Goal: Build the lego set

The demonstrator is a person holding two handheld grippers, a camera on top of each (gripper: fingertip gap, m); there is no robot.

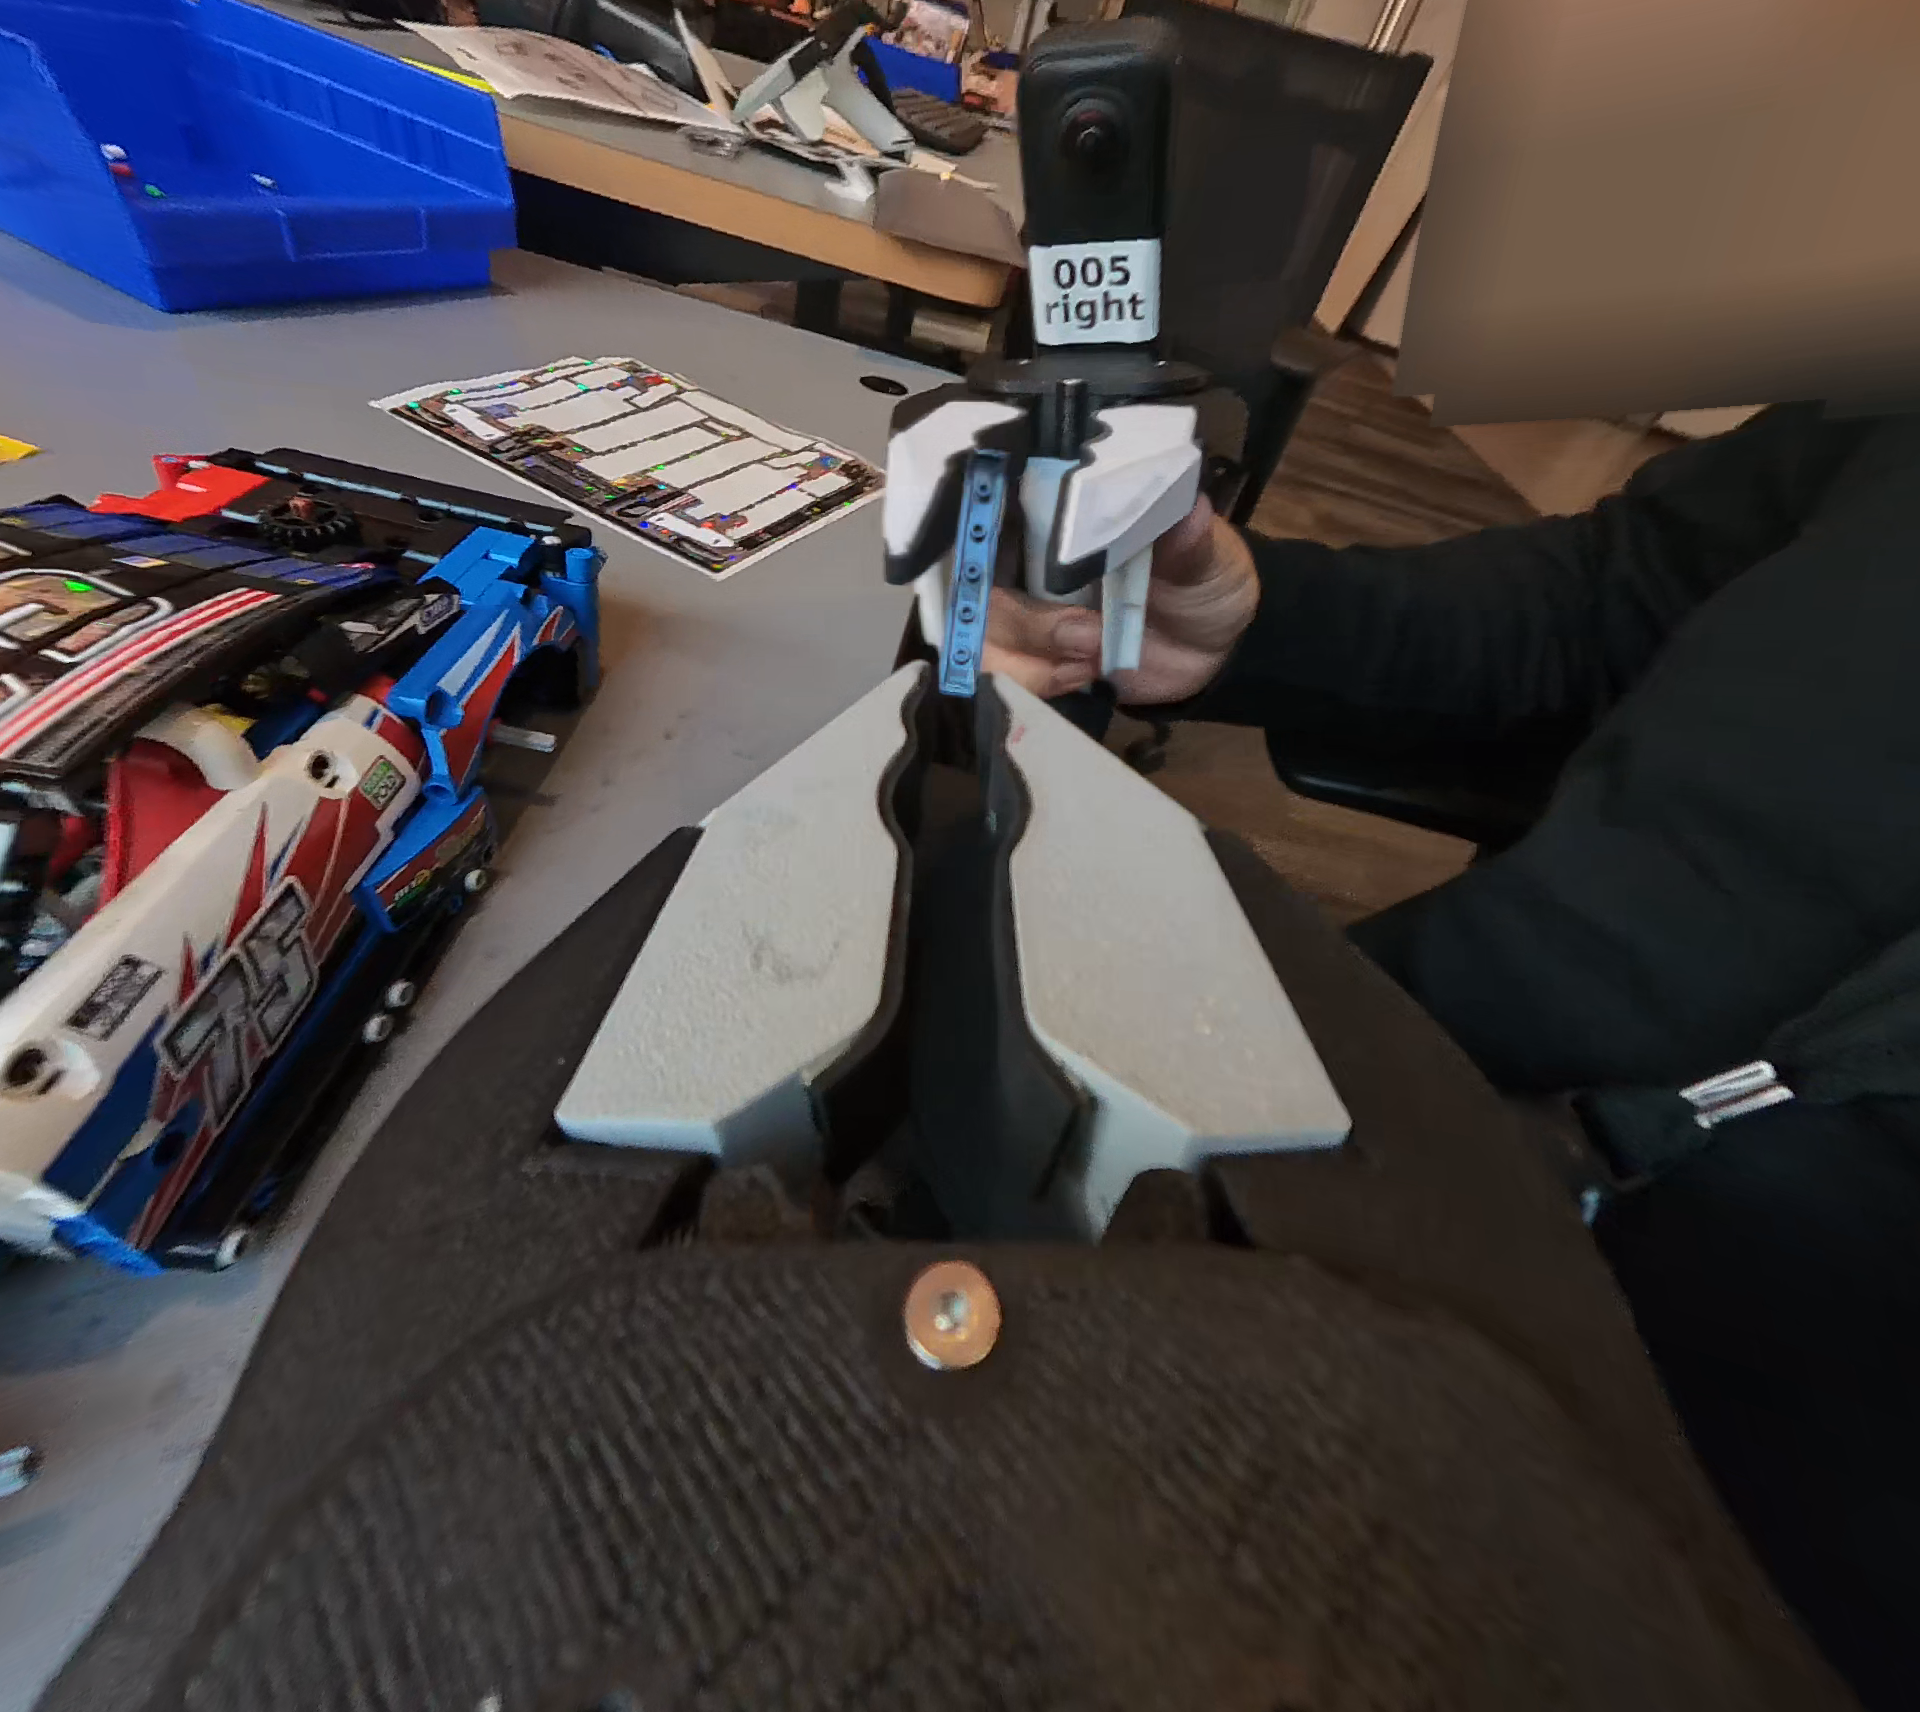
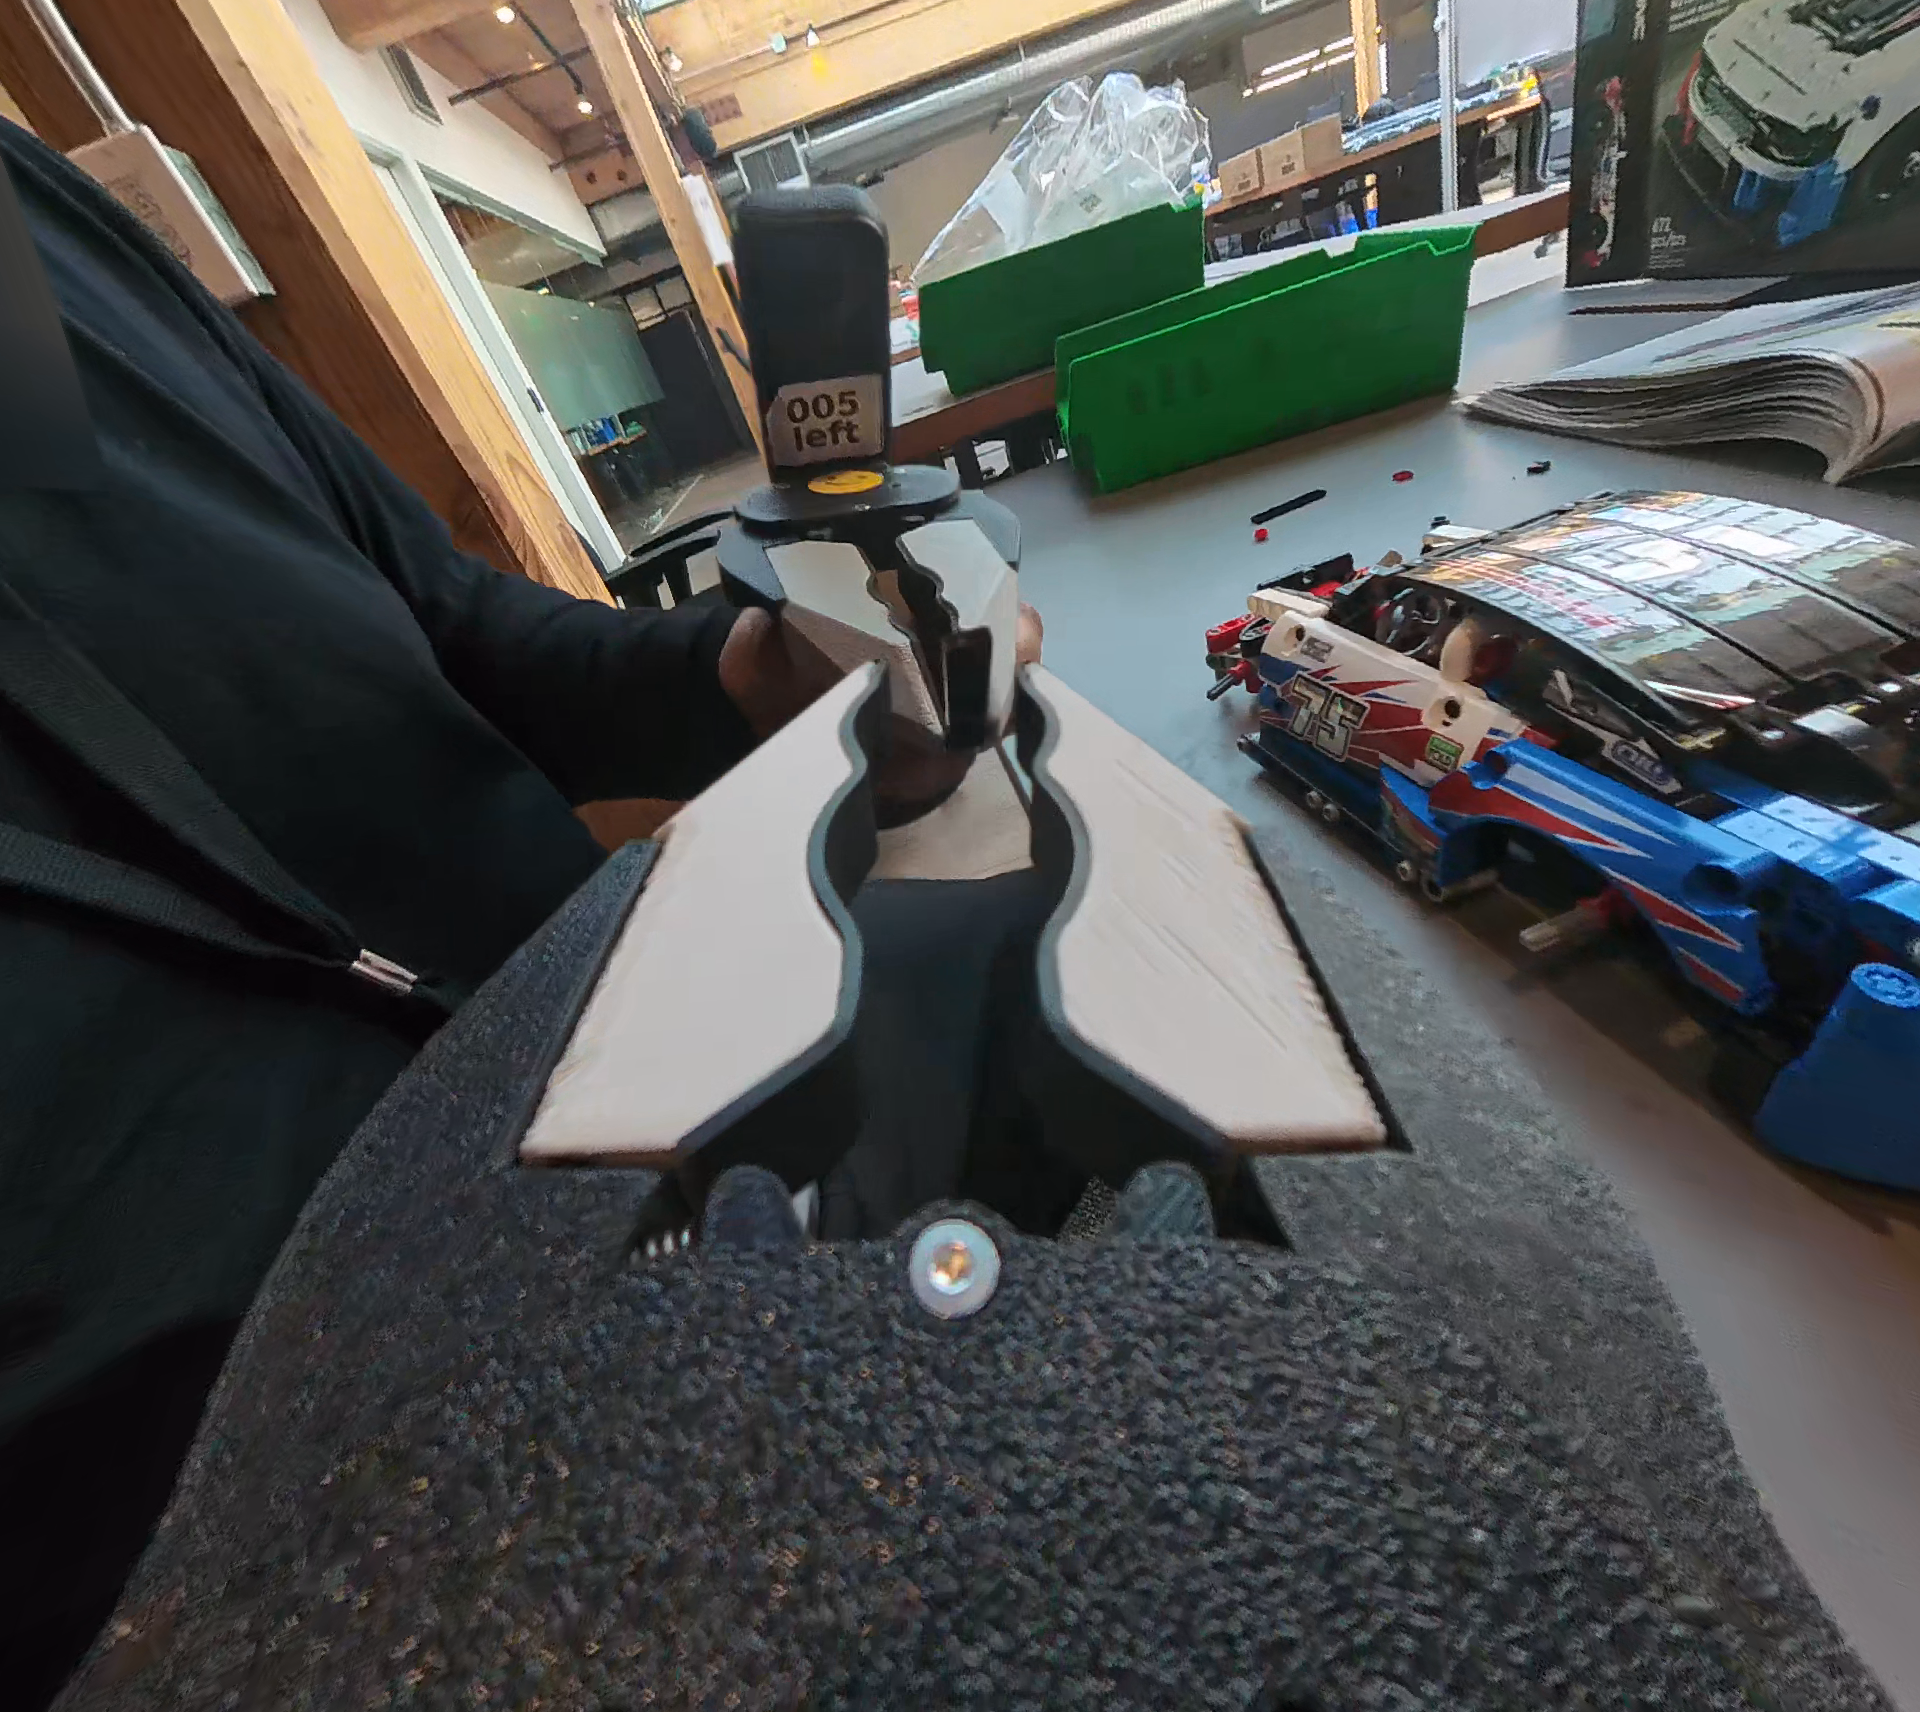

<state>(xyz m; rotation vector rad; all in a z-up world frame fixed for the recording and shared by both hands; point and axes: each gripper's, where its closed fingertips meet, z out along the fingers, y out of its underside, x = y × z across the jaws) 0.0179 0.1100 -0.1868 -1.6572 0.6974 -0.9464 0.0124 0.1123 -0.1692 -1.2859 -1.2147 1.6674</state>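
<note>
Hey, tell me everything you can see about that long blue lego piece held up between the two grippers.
The blue lego beam is a thin, straight strip of light-blue plastic with a row of round holes along its face. It hangs in the air, nearly upright and slightly tilted. Its lower end sits at the tips of the left gripper; its upper end reaches between the fingers of the right gripper, but which one grips it is unclear.

Both wrist views face each other closely across the table edge (sharing the car (image 1: 260, 789) beside them)
</note>
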